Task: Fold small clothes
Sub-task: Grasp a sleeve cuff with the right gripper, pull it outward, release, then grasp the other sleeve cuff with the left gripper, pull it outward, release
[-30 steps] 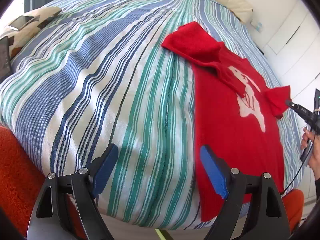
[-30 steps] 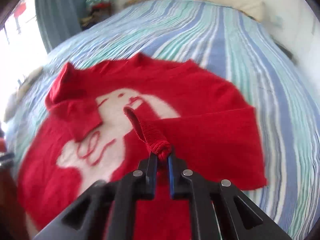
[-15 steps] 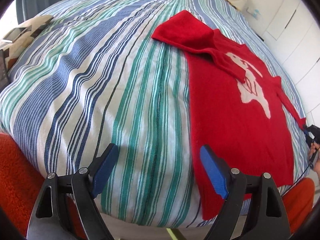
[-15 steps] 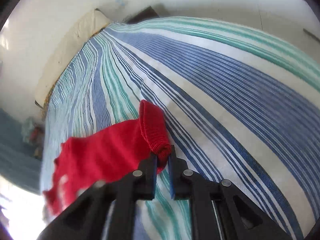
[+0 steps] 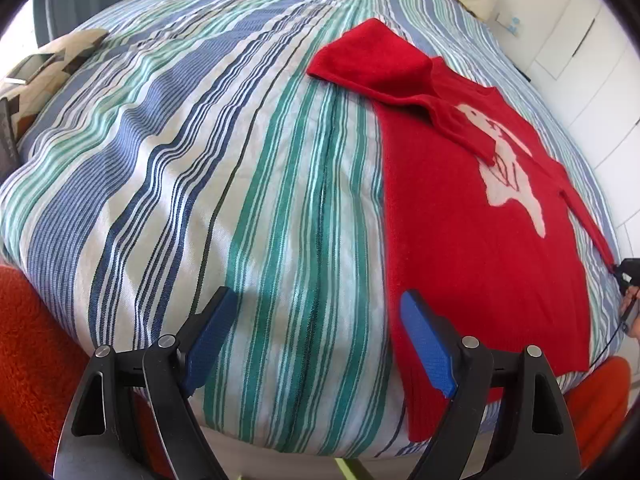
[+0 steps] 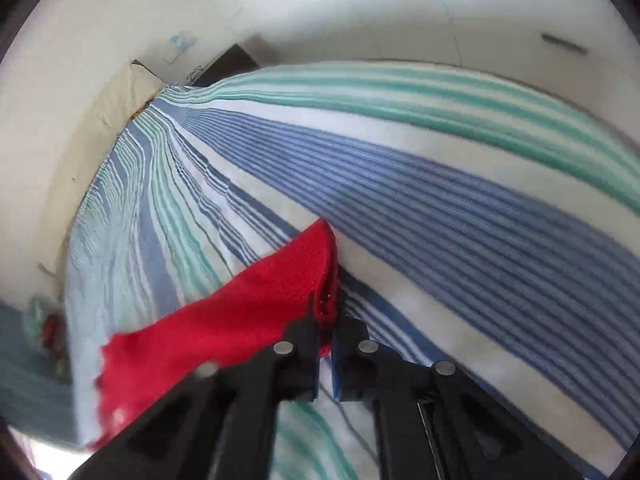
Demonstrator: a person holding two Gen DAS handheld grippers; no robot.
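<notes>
**Sleeve pulled out, cuff at risk of slipping**

The right gripper (image 6: 326, 320) was clamped on the cuff of the red sweater (image 5: 472, 216), whose body lay flat on the striped bedspread (image 5: 240, 140). The thin bite of knit could slip free under tension. The left gripper (image 5: 316, 344) hovered low beside the sweater's hem, jaws apart, holding nothing.

Red sweater (image 5: 460, 216) flat on striped bedspread (image 5: 200, 160), left gripper (image 5: 316, 344) fingers apart above
</notes>
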